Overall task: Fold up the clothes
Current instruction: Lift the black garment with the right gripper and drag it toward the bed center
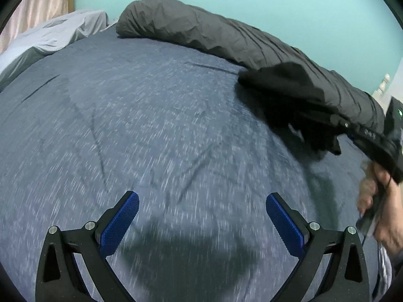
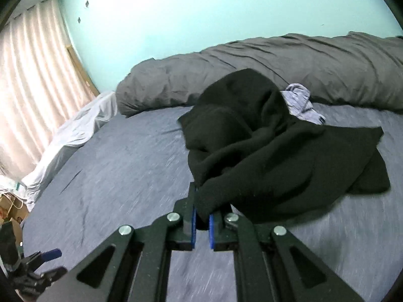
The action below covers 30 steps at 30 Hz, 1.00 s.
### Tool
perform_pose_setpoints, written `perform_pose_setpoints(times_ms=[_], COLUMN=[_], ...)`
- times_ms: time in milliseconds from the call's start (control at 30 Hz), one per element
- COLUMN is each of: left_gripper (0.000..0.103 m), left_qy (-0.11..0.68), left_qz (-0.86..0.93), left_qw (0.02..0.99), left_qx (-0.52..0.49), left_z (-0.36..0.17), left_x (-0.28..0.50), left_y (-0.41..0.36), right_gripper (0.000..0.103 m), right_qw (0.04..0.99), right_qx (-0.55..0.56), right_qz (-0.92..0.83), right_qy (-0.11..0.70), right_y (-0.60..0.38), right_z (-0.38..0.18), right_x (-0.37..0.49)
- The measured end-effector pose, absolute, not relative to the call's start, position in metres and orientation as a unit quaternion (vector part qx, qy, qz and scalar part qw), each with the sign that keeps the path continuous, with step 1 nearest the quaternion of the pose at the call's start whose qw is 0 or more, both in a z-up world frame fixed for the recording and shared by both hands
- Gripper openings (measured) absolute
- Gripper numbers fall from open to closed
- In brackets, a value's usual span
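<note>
A: Gripping the black garment (image 2: 264, 151), the right tongs (image 2: 201, 222) are clenched on a bunched fold of it, low in the middle of the right wrist view; black cloth fills the gap between the blue pads (image 2: 193, 222).

B: And where does the garment lie?

A: Heaped on the blue bed sheet (image 2: 113, 171), centre to right of that frame, its far edge near the grey duvet (image 2: 277, 75) rolled along the wall. A small pale cloth (image 2: 299, 103) sits just behind it, touching it, at the foot of the duvet.

B: The left tongs?

A: Released. In the left wrist view the left tongs (image 1: 202, 214) stand wide at the bottom of the frame, with only bare sheet (image 1: 151, 125) between the blue pads (image 1: 121, 224).

B: Does that view show the garment?

A: Yes, at the right, the garment (image 1: 284, 88) lies dark against the duvet (image 1: 201, 27). At the right edge a hand (image 1: 380, 201) holds the other tool's grip.

B: Anything else?

A: A light-grey pillow (image 1: 63, 30) at upper left, a pinkish curtain (image 2: 32, 80) at the left of the right view, and the left tongs (image 2: 50, 258) small in its lower left corner. Both frames are motion-blurred.
</note>
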<state>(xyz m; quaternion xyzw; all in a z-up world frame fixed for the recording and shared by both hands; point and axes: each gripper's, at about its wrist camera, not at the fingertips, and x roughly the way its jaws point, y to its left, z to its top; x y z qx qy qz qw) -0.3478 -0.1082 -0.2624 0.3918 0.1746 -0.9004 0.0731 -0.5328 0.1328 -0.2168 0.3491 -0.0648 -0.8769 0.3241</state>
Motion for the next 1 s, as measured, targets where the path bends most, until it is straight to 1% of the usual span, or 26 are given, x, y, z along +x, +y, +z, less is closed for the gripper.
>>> perform_pose_setpoints(times_ms=[300,567,867,1000], left_gripper=[0.103,0.103,0.103,0.103], left_qy=[0.157,0.171,0.173,0.185], left_qz=[-0.918,-0.926,-0.926,-0.924], left_qw=[0.049,0.034,0.028,0.028], left_qx=[0.360,0.334,0.335,0.333], left_z=[-0.258,-0.250,-0.233,-0.233], left_x=[-0.283,-0.216,-0.131,-0.106], left_y=[-0.082,-0.079,-0.072,-0.073], right_gripper=[0.006,0.006,0.006,0.006], right_qw=[0.348,0.360,0.353,0.349], right_qx=[0.323,0.297,0.306,0.320], right_qz=[-0.878,-0.884,-0.883,-0.879], right_qy=[-0.062,-0.041,-0.051,-0.055], right_y=[0.158,0.168,0.178,0.185], right_z=[-0.214,-0.198,-0.184,-0.190], right_x=[-0.426,-0.336,-0.208,-0.155])
